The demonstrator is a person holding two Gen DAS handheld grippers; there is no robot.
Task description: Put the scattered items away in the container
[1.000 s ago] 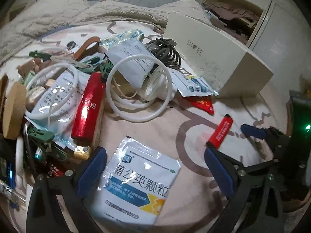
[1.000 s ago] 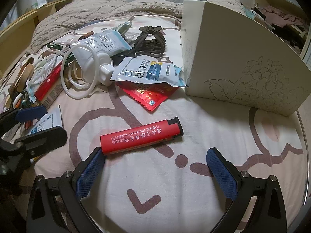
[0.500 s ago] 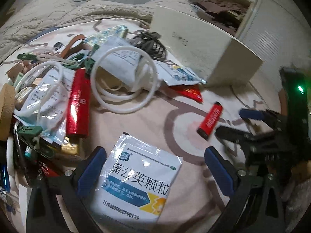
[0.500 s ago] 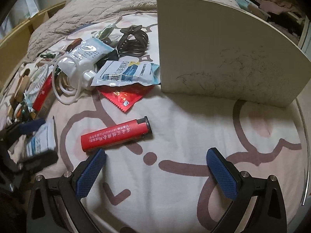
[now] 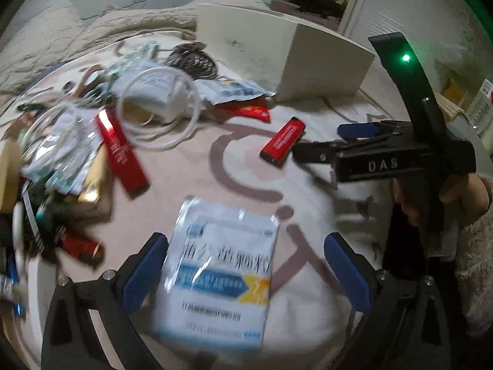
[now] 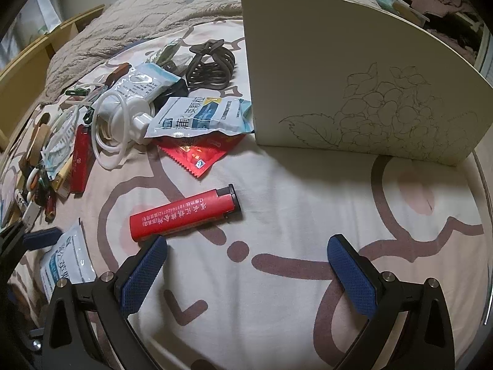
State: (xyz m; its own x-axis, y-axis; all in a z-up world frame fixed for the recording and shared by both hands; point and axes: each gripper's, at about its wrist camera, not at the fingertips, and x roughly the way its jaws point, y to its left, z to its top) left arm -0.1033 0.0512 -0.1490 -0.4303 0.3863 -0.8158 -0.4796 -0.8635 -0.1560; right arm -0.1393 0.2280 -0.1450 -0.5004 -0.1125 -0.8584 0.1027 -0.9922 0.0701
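A white and blue medicine sachet (image 5: 222, 271) lies flat on the patterned bedsheet between the fingers of my left gripper (image 5: 246, 271), which is open. A red lighter (image 6: 185, 215) lies just ahead of my right gripper (image 6: 246, 271), close to its left finger; that gripper is open and holds nothing. In the left wrist view the right gripper (image 5: 323, 141) has its tips beside the lighter (image 5: 283, 140). The cream box (image 6: 354, 77) with a flower drawing stands upright behind the lighter. The sachet (image 6: 66, 259) also shows at the left edge of the right wrist view.
A pile of loose items lies to the left: a white tubing ring (image 5: 157, 111), a long red box (image 5: 121, 154), a dark hair claw (image 6: 211, 67), a red packet (image 6: 197, 154), a second sachet (image 6: 200, 117). A knitted blanket (image 6: 123, 21) lies behind. A person's sleeve (image 5: 474, 237) is at right.
The left wrist view has swung and is blurred with motion. The right gripper has come closer to the lighter in that view. The sachet stays between the left fingers.
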